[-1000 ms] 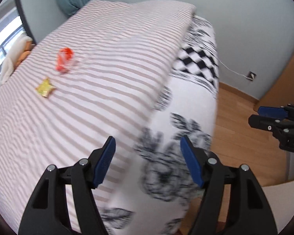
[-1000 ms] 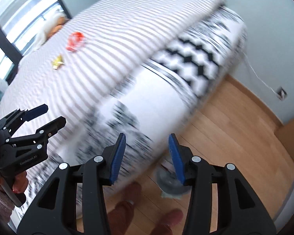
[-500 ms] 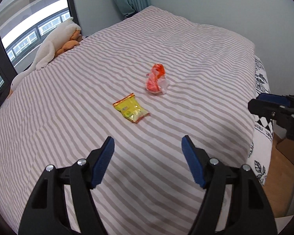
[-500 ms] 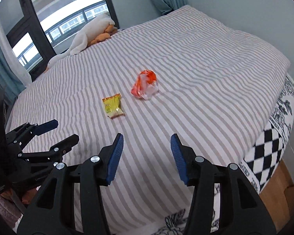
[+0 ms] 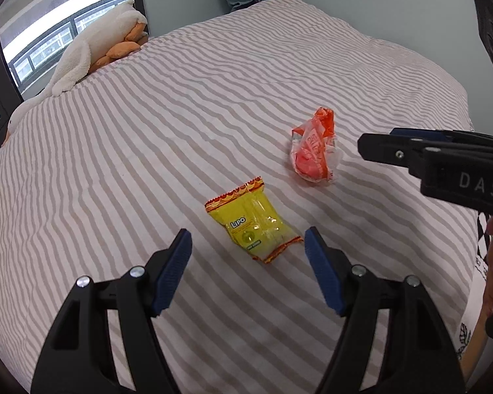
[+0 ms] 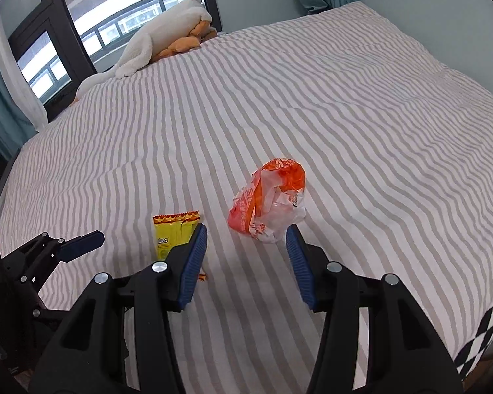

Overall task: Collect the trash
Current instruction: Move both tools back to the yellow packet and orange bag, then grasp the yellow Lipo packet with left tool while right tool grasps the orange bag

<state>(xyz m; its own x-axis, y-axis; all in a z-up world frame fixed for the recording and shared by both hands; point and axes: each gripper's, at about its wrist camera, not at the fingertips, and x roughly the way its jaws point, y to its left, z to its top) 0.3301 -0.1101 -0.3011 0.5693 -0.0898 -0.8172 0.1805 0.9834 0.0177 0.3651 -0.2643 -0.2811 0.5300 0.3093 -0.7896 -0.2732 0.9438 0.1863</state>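
A yellow snack packet (image 5: pixel 253 222) and a crumpled orange wrapper (image 5: pixel 314 155) lie near each other on the striped bed (image 5: pixel 148 138). The left gripper (image 5: pixel 248 252) hangs over the packet, jaws open and empty. The right gripper (image 6: pixel 246 246) hangs over the wrapper, jaws likewise apart, holding nothing. A plush goose (image 6: pixel 161 42) lies by the window (image 6: pixel 92 29).
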